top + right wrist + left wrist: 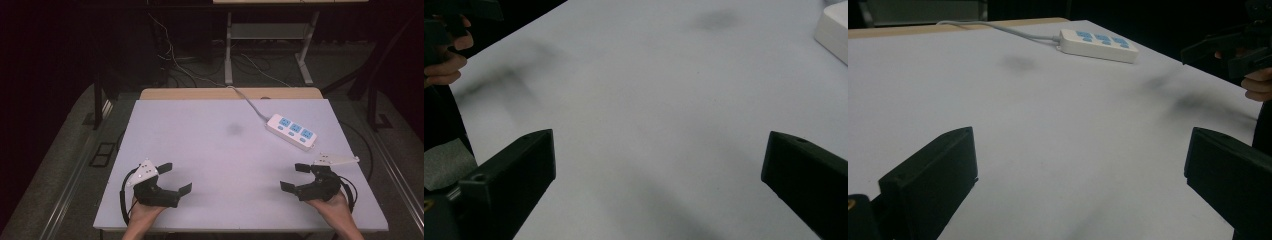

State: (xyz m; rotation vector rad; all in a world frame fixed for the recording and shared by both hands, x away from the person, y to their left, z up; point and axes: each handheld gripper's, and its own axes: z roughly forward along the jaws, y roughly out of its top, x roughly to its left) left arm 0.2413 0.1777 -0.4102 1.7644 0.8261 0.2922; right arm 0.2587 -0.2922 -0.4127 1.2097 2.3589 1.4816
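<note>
High view, surface: a pale board [220, 165], bare in the middle, with a faint dark smudge [234, 130] toward the far side.
High view, power strip: the white power strip [292, 131] lies at the far right of the surface, its long axis slanting from far-left to near-right, its cable [247, 102] running off over the far edge.
High view, left tongs: the left tongs [178, 178] rest at the near left corner, jaws spread wide, nothing between them, well apart from the strip.
High view, right tongs: the right tongs [295, 177] sit at the near right, jaws wide and empty; the strip lies straight ahead and slightly left of them, so this hand is judged the nearer.
Left gripper view: power strip [1098, 45] far off, up and to the right, across bare board; own jaws wide.
Right gripper view: a corner of the strip [834, 30] at the upper right edge; jaws wide, empty.
</note>
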